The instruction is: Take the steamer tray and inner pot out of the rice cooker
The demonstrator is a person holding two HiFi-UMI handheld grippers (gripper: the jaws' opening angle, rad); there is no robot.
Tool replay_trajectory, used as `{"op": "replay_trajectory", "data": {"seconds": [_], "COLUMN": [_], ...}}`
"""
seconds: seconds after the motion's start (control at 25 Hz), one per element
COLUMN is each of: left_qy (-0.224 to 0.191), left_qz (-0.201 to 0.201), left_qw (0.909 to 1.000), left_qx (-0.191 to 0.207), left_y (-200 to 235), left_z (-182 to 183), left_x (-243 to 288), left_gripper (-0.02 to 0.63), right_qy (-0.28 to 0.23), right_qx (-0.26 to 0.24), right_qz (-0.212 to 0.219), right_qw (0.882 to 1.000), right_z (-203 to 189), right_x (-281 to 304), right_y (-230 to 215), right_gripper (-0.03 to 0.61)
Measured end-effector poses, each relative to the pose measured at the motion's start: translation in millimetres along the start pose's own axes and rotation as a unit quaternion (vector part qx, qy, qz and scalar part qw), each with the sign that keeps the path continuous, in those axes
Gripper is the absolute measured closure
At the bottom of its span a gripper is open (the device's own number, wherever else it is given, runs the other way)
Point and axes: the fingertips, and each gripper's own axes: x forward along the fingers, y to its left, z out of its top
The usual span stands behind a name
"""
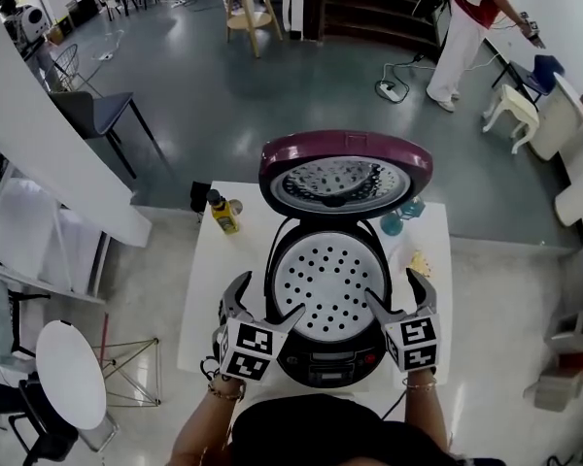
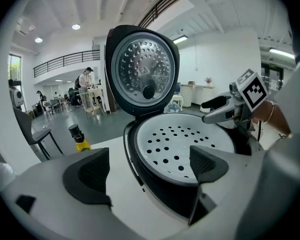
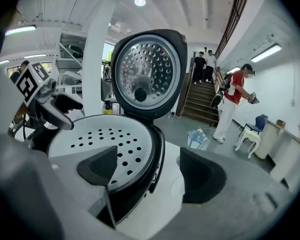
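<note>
A white table [image 1: 200,278] bears the rice cooker [image 1: 330,362], its lid raised. The perforated steamer tray [image 1: 328,282] sits in its mouth and hides whatever lies beneath. My left gripper [image 1: 269,299] and right gripper [image 1: 394,289] flank it, jaws spread astride the rim, gripping nothing.

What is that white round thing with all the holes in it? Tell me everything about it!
The steamer tray is a round, flat, matte white disc dotted with round holes. It sits level in the top of the open rice cooker, ringed by its black rim, below the raised lid. The left gripper and right gripper, both open, straddle its edges; neither has gripped it.
</note>
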Motion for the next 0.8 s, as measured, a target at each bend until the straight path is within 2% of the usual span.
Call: {"op": "replay_trajectory", "data": {"seconds": [0.16,0.4,0.44,0.48,0.52,0.56,0.64,0.76,0.8], "left_qy": [0.022,0.071,0.076,0.078,0.078,0.077,0.076,0.077,0.078], "left_qz": [-0.009,-0.016,-0.013,-0.008,-0.002,0.002,0.003,0.005,0.006], "left_qw": [0.9994,0.994,0.9933,0.993,0.9932,0.9936,0.9943,0.9949,0.9951], "left_qx": [0.025,0.082,0.086,0.088,0.087,0.083,0.074,0.064,0.06], "left_y": [2.4,4.7,5.6,7.5,9.9,12.1,14.9,16.6,16.7], "left_z": [5.7,2.1,0.6,-0.1,0.0,0.6,1.9,2.1,2.0], "left_x": [13.3,35.2,37.5,39.2,40.7,41.9,43.2,42.2,42.2], "left_gripper": [0.114,0.122,0.15,0.228,0.372,0.405,0.407,0.423,0.431], "right_qy": [0.023,0.079,0.087,0.094,0.101,0.108,0.116,0.106,0.108], "right_qx": [-0.008,-0.063,-0.072,-0.08,-0.088,-0.092,-0.091,-0.085,-0.087], "right_qz": [0.014,0.001,0.001,0.0,0.001,0.002,0.008,0.013,0.009], "right_qw": [1.0,0.995,0.994,0.992,0.991,0.99,0.989,0.991,0.99], "right_z": [5.6,-0.3,-2.8,-5.3,-7.9,-10.6,-13.5,-12.8,-13.2], "right_x": [15.6,37.7,40.1,42.5,44.7,46.3,48.3,51.4,51.1], "right_y": [0.8,-0.9,-0.8,-0.8,-1.1,-1.4,0.1,4.9,4.8], "right_gripper": [0.191,0.201,0.217,0.219,0.223,0.229,0.248,0.325,0.332]}}
